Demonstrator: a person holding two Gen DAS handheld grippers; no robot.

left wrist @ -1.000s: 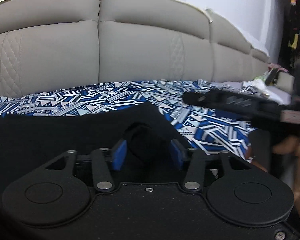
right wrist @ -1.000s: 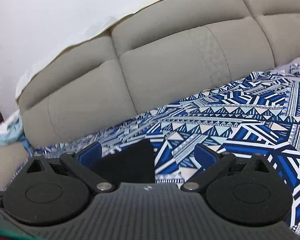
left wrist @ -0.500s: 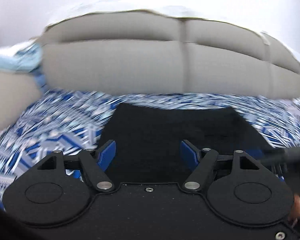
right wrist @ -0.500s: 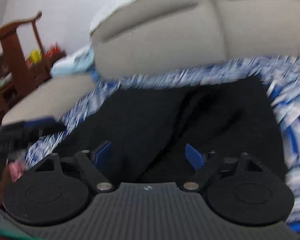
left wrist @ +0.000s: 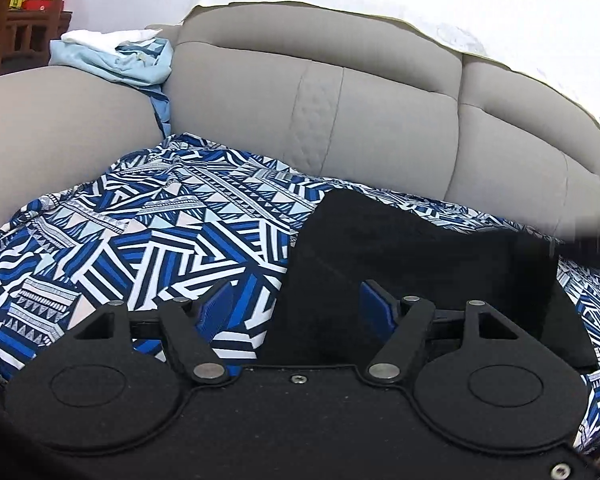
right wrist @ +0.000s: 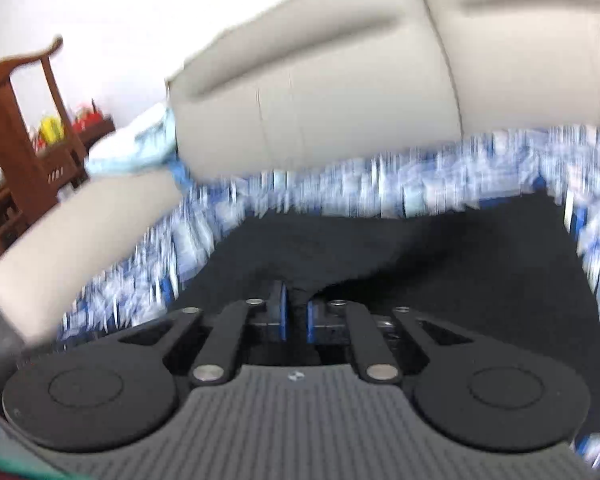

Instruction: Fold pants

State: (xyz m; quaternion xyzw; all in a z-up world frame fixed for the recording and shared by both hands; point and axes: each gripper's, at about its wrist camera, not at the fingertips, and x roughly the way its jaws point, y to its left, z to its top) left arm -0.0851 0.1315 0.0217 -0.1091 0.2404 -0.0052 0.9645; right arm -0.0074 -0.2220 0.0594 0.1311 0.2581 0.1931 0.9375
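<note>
- The black fabric pants lie in a flattened heap on a blue, white and black geometric-patterned bedsheet; in the left wrist view they fill the field from the centre out toward 3 o'clock.
- The left gripper holds its blue-padded fingers well apart, roughly two-thirds open. The 3 o'clock finger sits over the black cloth and the 9 o'clock finger over the patterned sheet; the near left edge of the pants runs between them. No pad is pressing on the cloth.
- The right gripper has its fingers drawn nearly together, with a ridge of the black pants pinched up between the two blue pads. The picture is smeared by motion, yet the gathered fold at the pads is plain.
- In the right wrist view the pants spread from the fingers toward 12 and 3 o'clock, with the patterned sheet bordering them at 9, 12 and 3 o'clock.
- A beige padded upholstered headboard stands behind the sheet at 12 o'clock in both views.
- A crumpled light blue and white cloth rests on the beige padded side panel at 10 o'clock in the left wrist view.
- A brown wooden shelf unit with small coloured items stands at 9 o'clock in the right wrist view; the items are too blurred to identify.
</note>
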